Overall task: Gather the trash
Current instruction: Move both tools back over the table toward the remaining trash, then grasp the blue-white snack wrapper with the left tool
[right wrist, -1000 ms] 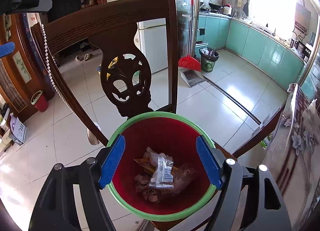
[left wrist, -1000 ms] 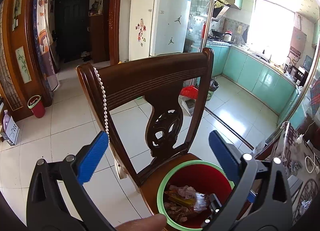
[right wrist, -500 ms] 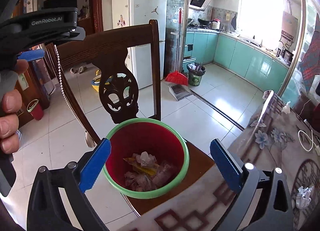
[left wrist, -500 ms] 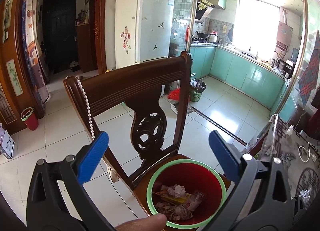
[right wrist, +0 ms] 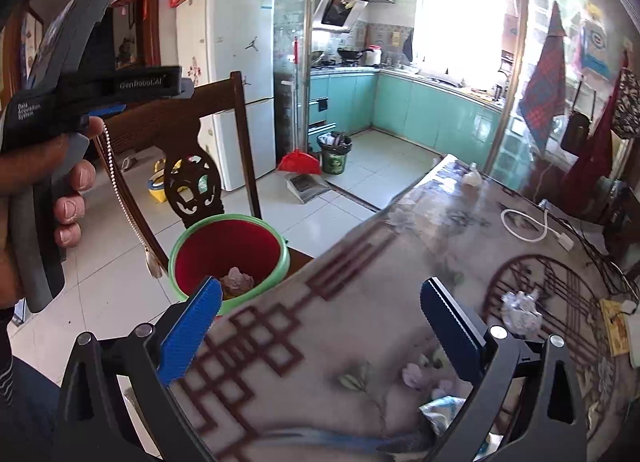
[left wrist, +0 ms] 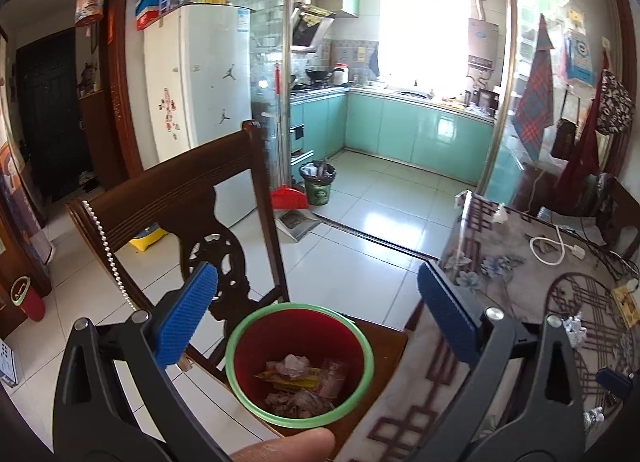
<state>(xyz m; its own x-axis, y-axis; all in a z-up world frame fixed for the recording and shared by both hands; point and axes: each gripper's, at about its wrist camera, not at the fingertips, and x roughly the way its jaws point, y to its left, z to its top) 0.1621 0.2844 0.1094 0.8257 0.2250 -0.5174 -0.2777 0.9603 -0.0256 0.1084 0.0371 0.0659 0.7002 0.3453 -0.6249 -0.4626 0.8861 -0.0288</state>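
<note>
We find the crumpled paper wad (right wrist: pixel 520 308) lying on the table (right wrist: pixel 360 342) ahead and right of the right gripper (right wrist: pixel 320 326), the nearer one, whose jaws stand wide and empty, as do the left gripper's (left wrist: pixel 316 314) above the red bin (left wrist: pixel 300 362).

Both wrist views over bin (left wrist: pixel 299 366)

Dark wooden chair (left wrist: pixel 188 198) beside the table (right wrist: pixel 360 362), bearing on its seat a red bin with a green rim (left wrist: pixel 300 362) holding wrappers. On the patterned, glass-topped table: a crumpled paper ball (right wrist: pixel 520 308), a white cable (right wrist: pixel 528 222), a yellow card (right wrist: pixel 614 324)
</note>
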